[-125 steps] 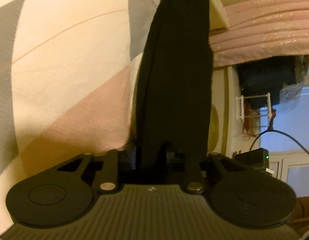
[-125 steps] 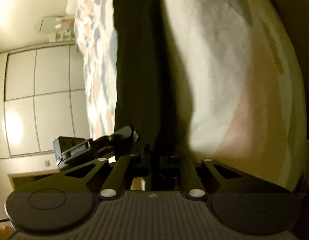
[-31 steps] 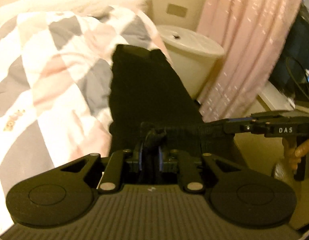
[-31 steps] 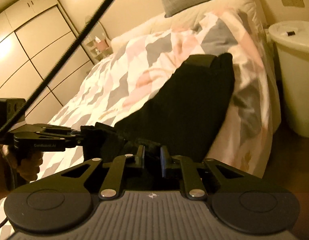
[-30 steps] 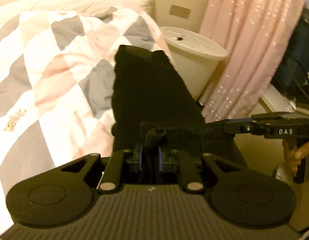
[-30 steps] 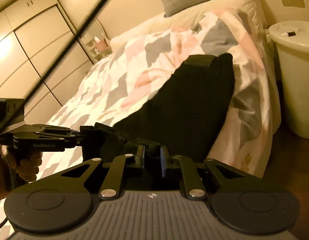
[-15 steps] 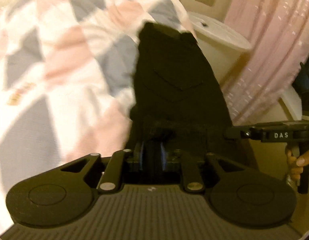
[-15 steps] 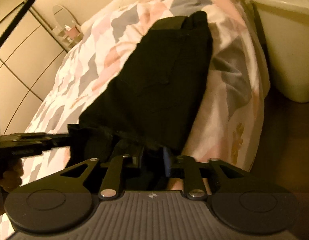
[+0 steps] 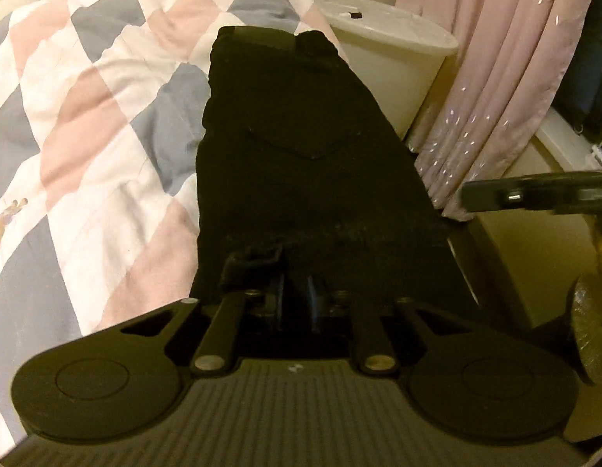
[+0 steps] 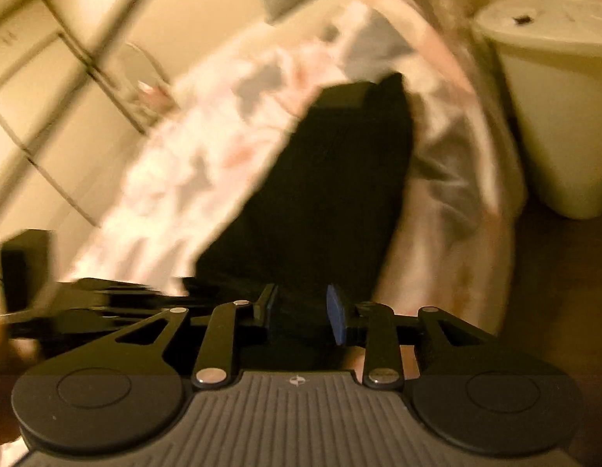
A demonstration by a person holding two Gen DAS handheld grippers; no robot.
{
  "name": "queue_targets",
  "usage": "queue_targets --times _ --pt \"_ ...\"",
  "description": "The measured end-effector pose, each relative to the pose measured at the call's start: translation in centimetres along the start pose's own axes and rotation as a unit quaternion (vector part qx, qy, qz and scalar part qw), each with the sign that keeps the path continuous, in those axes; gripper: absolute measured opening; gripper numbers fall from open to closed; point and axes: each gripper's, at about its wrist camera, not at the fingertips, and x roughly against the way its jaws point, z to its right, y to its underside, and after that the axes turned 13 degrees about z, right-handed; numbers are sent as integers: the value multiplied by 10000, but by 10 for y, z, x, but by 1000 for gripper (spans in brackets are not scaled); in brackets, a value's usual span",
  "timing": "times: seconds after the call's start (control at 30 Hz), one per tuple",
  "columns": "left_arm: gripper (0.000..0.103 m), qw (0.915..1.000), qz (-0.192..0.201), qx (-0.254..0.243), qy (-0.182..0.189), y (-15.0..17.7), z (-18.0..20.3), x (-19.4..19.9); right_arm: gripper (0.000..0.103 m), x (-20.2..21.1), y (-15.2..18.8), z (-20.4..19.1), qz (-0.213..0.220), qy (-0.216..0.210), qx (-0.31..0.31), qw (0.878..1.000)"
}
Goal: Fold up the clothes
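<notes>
Black trousers [image 9: 301, 148], heavy denim-like weave with a stitched back pocket, lie flat along the right edge of the bed. Waistband at 12 o'clock in the left wrist view, leg end at 6 o'clock, by both grippers. They rest on the pink, grey and white diamond-patterned quilt [image 9: 90, 116], which is soft and puckered.

Left gripper [image 9: 295, 295]: fingers nearly closed. A bunched tab of black cloth sits just at 10 o'clock of them. Whether the cloth is pinched between them, cannot tell; dark on dark.

Right gripper [image 10: 301, 307]: fingers parted, blue pads visible, black cloth showing between them but not clamped. View is motion-blurred, so detail is poor.

Stage: trousers lie long and narrow, seemingly laid leg on leg. This fits either a lengthwise fold just laid down or a hem about to be taken up toward the waistband. Pictures do not settle which.

Risks:
- Trousers' right side runs close to the bed edge at 3 o'clock; thick cloth could slide off toward the floor beside the round cream plastic lidded bin [image 9: 390, 58].
- Uneven grip between the two sides would skew any fold.
- Soft quilt may drag along and wrinkle under the cloth.
- Pink curtain [image 9: 495, 78] hangs near; unlikely to snag.
</notes>
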Motion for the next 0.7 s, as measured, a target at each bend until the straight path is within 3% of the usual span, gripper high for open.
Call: queue_targets --times 0.1,0.17,0.2,0.27,0.37,0.53,0.63,0.7 --pt "11 9999 -130 -103 21 6 2 -12 30 -26 23 5 -449 157 160 9987" --pt "4 9996 -217 -171 35 10 3 -20 12 -43 38 8 -723 253 248 9968" --pt "3 9994 -260 -206 41 11 4 -24 9 -45 41 13 -706 248 175 9970" --pt "3 9992 -325 -209 30 14 5 -27 10 -44 38 16 -729 228 47 9971" --pt "3 9994 -292 -200 -31 16 15 7 26 -22 28 7 -651 136 54 9978" --pt "6 9990 -369 -229 -110 31 34 62 27 30 28 -26 -689 -522 99 9962" --pt "9 9978 -607 -213 -144 55 44 82 26 42 49 -52 -991 -1006 309 9895" --pt "10 9969 -739 -217 -178 70 48 89 23 30 72 -57 -1346 -960 582 9845"
